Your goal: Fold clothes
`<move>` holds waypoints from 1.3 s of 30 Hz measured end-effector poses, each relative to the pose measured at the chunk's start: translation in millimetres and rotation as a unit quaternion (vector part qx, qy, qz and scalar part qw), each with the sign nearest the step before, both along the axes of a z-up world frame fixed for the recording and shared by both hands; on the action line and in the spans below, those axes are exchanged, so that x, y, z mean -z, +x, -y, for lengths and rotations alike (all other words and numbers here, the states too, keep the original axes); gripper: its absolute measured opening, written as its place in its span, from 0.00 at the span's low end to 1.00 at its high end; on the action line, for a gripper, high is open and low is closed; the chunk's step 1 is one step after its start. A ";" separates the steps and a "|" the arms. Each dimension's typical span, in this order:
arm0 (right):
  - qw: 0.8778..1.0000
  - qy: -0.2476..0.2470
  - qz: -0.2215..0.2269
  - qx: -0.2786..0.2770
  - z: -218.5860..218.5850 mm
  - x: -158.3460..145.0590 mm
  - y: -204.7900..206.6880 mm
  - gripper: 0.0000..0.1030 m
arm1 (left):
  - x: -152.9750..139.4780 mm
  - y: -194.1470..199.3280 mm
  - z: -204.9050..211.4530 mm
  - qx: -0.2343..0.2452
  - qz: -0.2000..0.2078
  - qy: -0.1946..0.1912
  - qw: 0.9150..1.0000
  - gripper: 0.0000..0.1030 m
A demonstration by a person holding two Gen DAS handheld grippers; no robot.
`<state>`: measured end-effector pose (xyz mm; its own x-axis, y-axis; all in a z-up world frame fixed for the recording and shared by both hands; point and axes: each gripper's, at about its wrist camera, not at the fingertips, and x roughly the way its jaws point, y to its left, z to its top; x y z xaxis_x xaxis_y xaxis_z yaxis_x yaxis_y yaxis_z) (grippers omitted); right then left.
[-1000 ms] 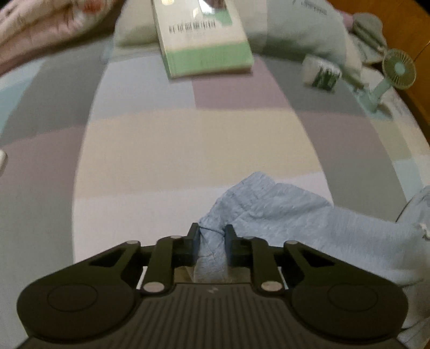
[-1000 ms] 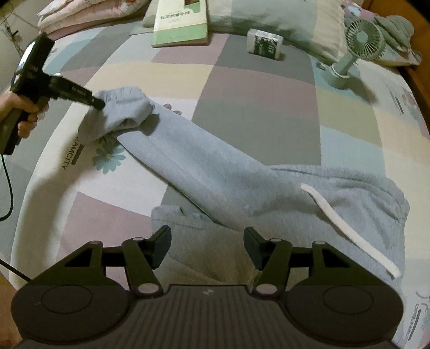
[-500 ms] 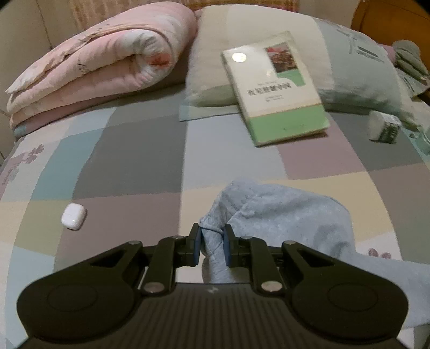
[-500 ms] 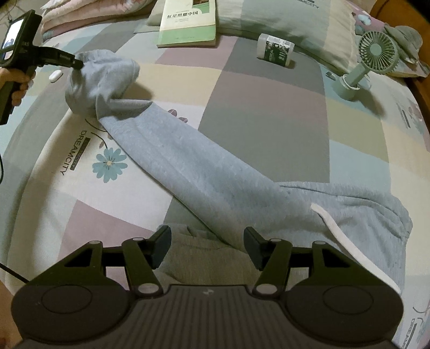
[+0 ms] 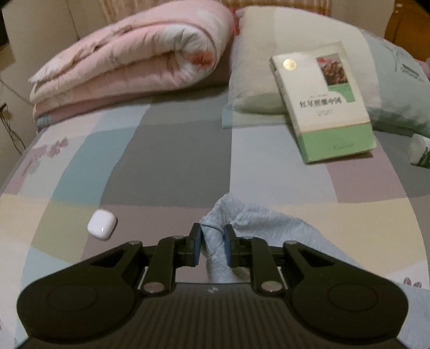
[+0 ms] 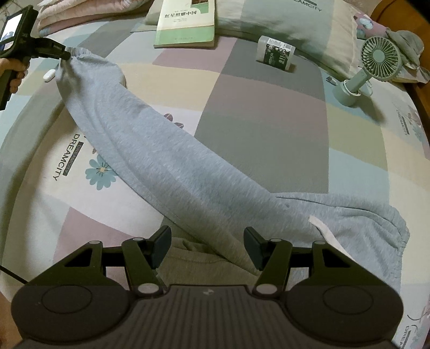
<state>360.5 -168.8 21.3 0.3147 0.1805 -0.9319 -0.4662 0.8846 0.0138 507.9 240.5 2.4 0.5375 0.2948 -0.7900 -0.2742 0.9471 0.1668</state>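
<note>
the grey sweatpants [image 6: 172,161] lie diagonally across the patchwork bedsheet [image 6: 268,128], one leg stretched toward the book [image 6: 185,24]. the left gripper [image 5: 212,243] has just been easing apart, cuff [image 5: 215,231] still between its pads (barely touched now). the right gripper [image 6: 207,247] hangs spread above the crotch, empty. soft, limp fleece; best pinched at cuff and waistband [image 6: 397,236]. bare sheet lies right of the leg; an earbud case [image 5: 102,224] sits near the cuff.

Soft matt grey knit sweatpants [image 6: 172,161], glossy white plastic earbud case [image 5: 102,224], quilted cotton duvet [image 5: 129,56]
</note>
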 end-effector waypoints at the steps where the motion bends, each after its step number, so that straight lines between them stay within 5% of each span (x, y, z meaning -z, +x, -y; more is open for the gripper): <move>1: 1.000 -0.001 0.000 0.000 0.0 -0.1 -0.1 0.63 | 1.8 -0.5 -1.0 -0.002 -0.005 0.000 1.000 0.24; 24: 0.998 -0.012 0.033 -0.059 48.4 4.4 30.0 0.62 | -15.0 -56.2 11.8 -0.064 -0.056 0.057 0.995 0.34; 30: 0.994 -0.037 0.031 -0.100 73.5 20.1 67.6 0.61 | -7.3 -69.3 74.0 -0.017 -0.071 0.005 0.997 0.43; 34: 0.989 -0.044 0.023 -0.141 83.3 36.2 96.0 0.49 | 6.7 -75.3 130.4 0.029 -0.090 -0.030 0.995 0.43; 39: 0.972 -0.047 0.012 -0.231 74.5 63.8 125.4 0.47 | 19.0 -80.3 199.5 0.078 -0.093 -0.036 0.992 0.43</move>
<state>486.0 -243.2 -42.5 0.2424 0.2220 -0.9444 -0.8133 0.5772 -0.0731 427.6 41.0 -16.6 0.4159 0.1589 -0.8954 -0.0933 0.9869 0.1318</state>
